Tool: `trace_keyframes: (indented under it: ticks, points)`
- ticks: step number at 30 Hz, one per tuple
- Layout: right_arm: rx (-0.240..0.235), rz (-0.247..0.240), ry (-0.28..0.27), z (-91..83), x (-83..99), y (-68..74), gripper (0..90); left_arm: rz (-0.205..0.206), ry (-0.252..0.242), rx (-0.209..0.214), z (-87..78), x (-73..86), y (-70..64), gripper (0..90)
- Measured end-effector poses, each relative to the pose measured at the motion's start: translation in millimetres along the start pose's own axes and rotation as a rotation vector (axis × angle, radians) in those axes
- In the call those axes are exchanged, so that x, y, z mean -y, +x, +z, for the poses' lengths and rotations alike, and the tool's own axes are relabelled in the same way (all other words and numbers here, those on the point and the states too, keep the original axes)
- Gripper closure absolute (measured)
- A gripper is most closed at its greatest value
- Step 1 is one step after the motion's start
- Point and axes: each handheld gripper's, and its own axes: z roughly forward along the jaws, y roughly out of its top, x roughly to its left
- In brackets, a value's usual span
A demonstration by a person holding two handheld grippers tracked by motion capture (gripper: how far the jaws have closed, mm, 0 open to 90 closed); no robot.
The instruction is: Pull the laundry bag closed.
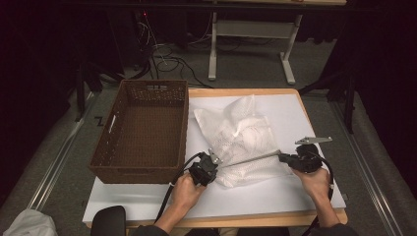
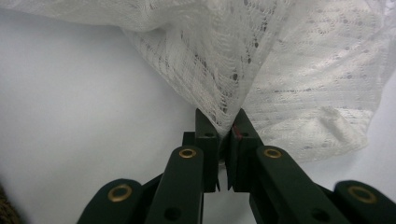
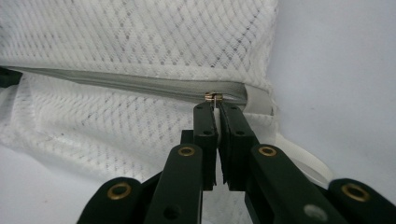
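A white mesh bag (image 1: 241, 140) lies on the table (image 1: 305, 196), beside a brown basket (image 1: 147, 130) with nothing in it. The left hand-held gripper (image 2: 224, 128) pinches the bag's mesh; the right hand-held gripper (image 3: 215, 105) clamps its zipper pull (image 3: 213, 96).

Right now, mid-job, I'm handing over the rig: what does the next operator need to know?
Left gripper: shut on a corner of the white mesh zip bag.
Right gripper: shut on the small metal zipper pull at the far end of the grey zipper.
Bag lies on the white table sheet, beside the brown woven basket.
Whether the zip is open or closed: cannot tell. The bag is not in the basket.
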Motion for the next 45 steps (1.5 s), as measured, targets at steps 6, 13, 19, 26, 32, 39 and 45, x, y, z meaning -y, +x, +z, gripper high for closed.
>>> trace_keyframes:
  ticks: [6,13,19,26,32,39,45]
  points:
    - [0.007,0.004,0.002,1.5,0.2,-3.0,87.1,-0.003,-0.002,0.004,0.0,0.2,0.6,84.7]
    - [0.011,0.014,0.002,2.8,0.5,-7.0,87.1,-0.004,-0.002,0.005,-0.1,0.4,0.7,84.7]
    - [0.015,0.028,0.000,3.9,0.8,-11.1,87.1,-0.002,-0.002,0.002,-0.1,0.5,0.3,84.7]
    - [0.025,0.036,0.003,5.2,1.0,-14.7,87.1,0.001,-0.002,0.001,-0.1,0.4,0.1,84.7]
    - [0.036,0.047,0.014,7.4,0.7,-16.8,87.2,0.005,0.002,-0.006,-0.2,-0.1,-0.9,84.7]
    - [0.053,0.054,0.037,11.8,0.5,-20.0,87.3,0.019,0.008,-0.017,-0.1,-1.0,-2.6,84.7]
    - [0.070,0.045,0.039,14.6,-1.0,-19.6,87.2,-0.005,0.000,0.001,-0.2,-0.1,0.1,84.8]
